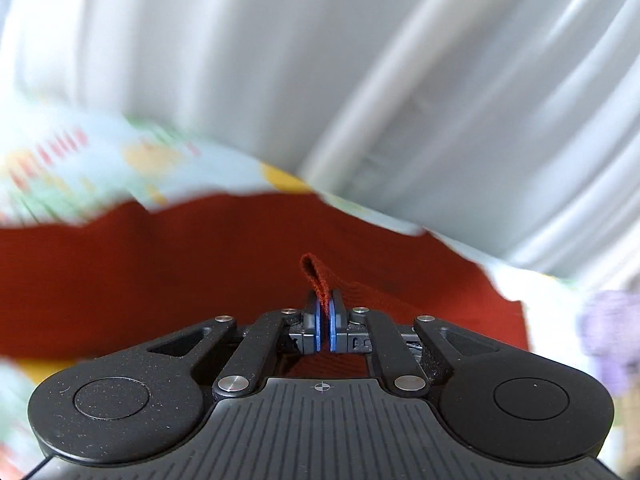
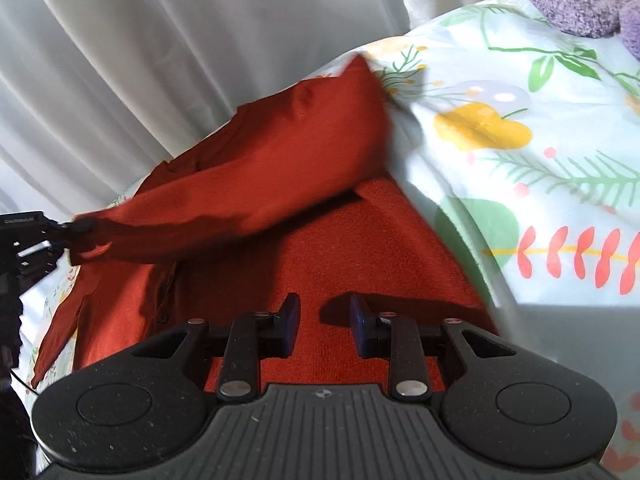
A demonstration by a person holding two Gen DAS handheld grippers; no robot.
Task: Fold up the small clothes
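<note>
Red knit sweater (image 2: 332, 248) lies on the floral-print sheet (image 2: 540, 168) of a bed, body flat, directly under and ahead of the right gripper (image 2: 325, 322).

Left gripper (image 1: 323, 314): fingers clenched on a narrow fold of the sweater's sleeve (image 2: 224, 204), cuff end. In the right wrist view the sleeve runs taut, long axis slanting from the cuff at the left gripper (image 2: 60, 232) up and right to the shoulder at the far edge of the body.

Right gripper: fingers released, spread apart, hovering just above the knit body; whether they touch it cannot be told.

Judgement: sleeve fold-over is in hand; the left hand owns the move, carrying the cuff across the body toward the right.

Surroundings: white curtain (image 2: 160, 60) behind the bed; purple fuzzy item (image 2: 576, 0) at the far right, well apart. Nothing stands in the sleeve's path except the right gripper itself.
</note>
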